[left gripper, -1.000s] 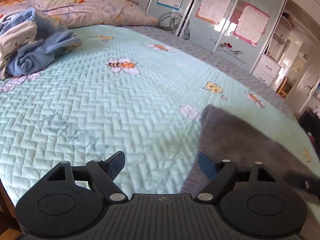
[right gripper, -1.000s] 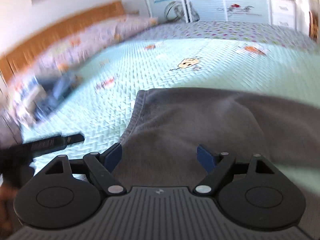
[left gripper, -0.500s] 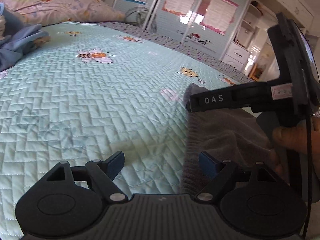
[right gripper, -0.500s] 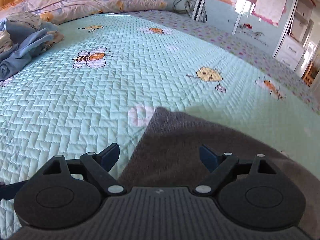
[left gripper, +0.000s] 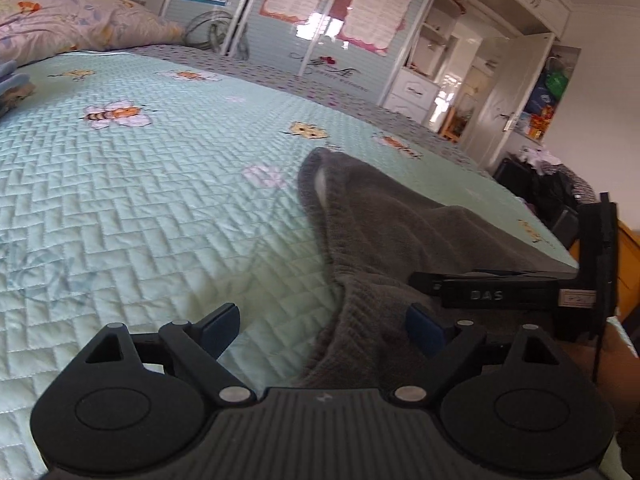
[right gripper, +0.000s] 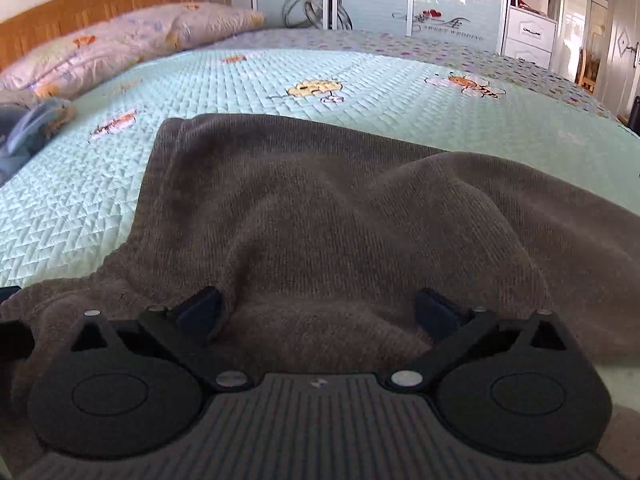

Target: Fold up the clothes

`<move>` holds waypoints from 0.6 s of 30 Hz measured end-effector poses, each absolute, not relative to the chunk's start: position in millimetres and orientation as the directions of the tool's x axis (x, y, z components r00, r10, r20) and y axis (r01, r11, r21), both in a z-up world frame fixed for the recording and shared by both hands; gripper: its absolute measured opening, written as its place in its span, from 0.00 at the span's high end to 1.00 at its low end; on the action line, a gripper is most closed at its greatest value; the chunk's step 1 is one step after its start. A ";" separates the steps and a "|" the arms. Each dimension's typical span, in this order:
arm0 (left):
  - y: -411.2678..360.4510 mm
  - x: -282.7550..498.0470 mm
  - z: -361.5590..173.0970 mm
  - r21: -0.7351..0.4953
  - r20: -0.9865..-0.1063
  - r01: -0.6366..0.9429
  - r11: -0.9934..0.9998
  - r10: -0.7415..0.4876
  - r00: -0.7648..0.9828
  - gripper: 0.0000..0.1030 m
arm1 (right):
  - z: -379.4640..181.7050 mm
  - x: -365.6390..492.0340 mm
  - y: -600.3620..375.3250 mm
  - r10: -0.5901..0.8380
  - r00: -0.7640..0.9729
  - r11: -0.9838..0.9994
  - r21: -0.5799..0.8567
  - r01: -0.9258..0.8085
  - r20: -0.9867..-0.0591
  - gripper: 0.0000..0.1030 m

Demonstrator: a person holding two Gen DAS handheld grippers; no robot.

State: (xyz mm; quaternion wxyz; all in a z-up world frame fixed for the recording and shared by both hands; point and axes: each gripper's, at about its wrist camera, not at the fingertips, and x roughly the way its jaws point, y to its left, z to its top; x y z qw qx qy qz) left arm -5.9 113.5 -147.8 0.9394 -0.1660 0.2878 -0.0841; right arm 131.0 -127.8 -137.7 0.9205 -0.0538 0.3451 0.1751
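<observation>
A grey knitted garment point(left gripper: 384, 232) lies rumpled on the mint quilted bed point(left gripper: 140, 208). My left gripper point(left gripper: 324, 326) hovers low at its near left edge. Its jaws are opening, with the ribbed hem lying between them near the right finger and not pinched. In the right wrist view the garment point(right gripper: 320, 200) fills the middle, humped up. My right gripper point(right gripper: 318, 312) is down on it with its jaws opening wide, and a bulge of cloth sits loose between the fingers. In the left wrist view the right gripper point(left gripper: 424, 284) rests on the cloth just right of my left one.
A pile of blue clothes point(right gripper: 24, 132) lies at the far left of the bed. A floral pillow point(right gripper: 140, 36) sits against the wooden headboard point(right gripper: 100, 4). Wardrobe doors point(left gripper: 320, 20) stand beyond the far side. A person's hand point(left gripper: 616, 352) holds the right gripper.
The right gripper has come down from above the garment onto it. The left view has swung right and lower toward the hem. Both pairs of jaws stand wider.
</observation>
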 end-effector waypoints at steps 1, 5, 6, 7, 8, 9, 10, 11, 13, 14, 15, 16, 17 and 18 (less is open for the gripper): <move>112.4 -5.5 -147.7 -0.370 -0.503 0.080 0.925 -0.272 0.821 0.12 | -138.8 130.2 -126.9 0.285 0.705 0.932 0.016 -0.362 -0.650 0.00; 109.8 -5.0 -147.5 -0.409 -0.462 0.132 0.903 -0.330 0.823 0.12 | -142.9 127.0 -129.2 0.297 0.722 0.930 0.018 -0.367 -0.625 0.00; 112.2 -5.4 -147.1 -0.423 -0.446 0.137 0.896 -0.338 0.829 0.12 | -143.4 126.0 -129.3 0.297 0.727 0.930 0.015 -0.367 -0.620 0.00; 114.6 -5.8 -146.7 -0.436 -0.430 0.143 0.889 -0.345 0.834 0.11 | -143.9 125.5 -129.4 0.298 0.730 0.930 0.014 -0.367 -0.616 0.00; 118.0 -5.7 -146.7 -0.454 -0.415 0.145 0.879 -0.353 0.839 0.11 | -144.5 124.9 -129.8 0.301 0.732 0.930 0.017 -0.368 -0.612 0.00; 125.4 -3.5 -148.4 -0.497 -0.402 0.131 0.858 -0.361 0.842 0.10 | -144.7 124.5 -130.8 0.305 0.733 0.930 0.022 -0.368 -0.608 0.00; 132.9 -1.4 -150.2 -0.539 -0.388 0.117 0.834 -0.369 0.845 0.09 | -145.3 125.8 -131.9 0.310 0.733 0.929 0.029 -0.369 -0.606 0.00; 140.4 0.8 -152.0 -0.579 -0.374 0.104 0.808 -0.377 0.848 0.09 | -145.7 126.6 -132.8 0.314 0.733 0.929 0.034 -0.370 -0.604 0.00; 155.4 5.1 -155.6 -0.656 -0.345 0.077 0.751 -0.389 0.854 0.09 | -145.8 127.0 -133.5 0.319 0.734 0.928 0.041 -0.370 -0.600 0.00; 163.0 7.7 -157.7 -0.695 -0.330 0.063 0.716 -0.396 0.857 0.09 | -145.8 127.2 -133.8 0.322 0.734 0.928 0.044 -0.371 -0.598 0.00; 170.9 12.6 -161.3 -0.744 -0.316 0.046 0.666 -0.413 0.854 0.09 | -145.9 127.3 -134.0 0.324 0.734 0.927 0.046 -0.371 -0.597 0.00; 177.1 18.4 -164.4 -0.788 -0.301 0.038 0.615 -0.437 0.848 0.10 | -145.9 127.3 -133.8 0.324 0.735 0.927 0.046 -0.371 -0.595 0.00; 182.7 24.2 -167.0 -0.826 -0.282 0.032 0.563 -0.462 0.841 0.10 | -145.9 127.2 -133.3 0.325 0.736 0.927 0.047 -0.371 -0.594 0.00; 184.8 29.6 -168.1 -0.856 -0.253 0.043 0.515 -0.491 0.834 0.10 | -145.8 127.3 -133.2 0.327 0.737 0.927 0.049 -0.372 -0.592 0.00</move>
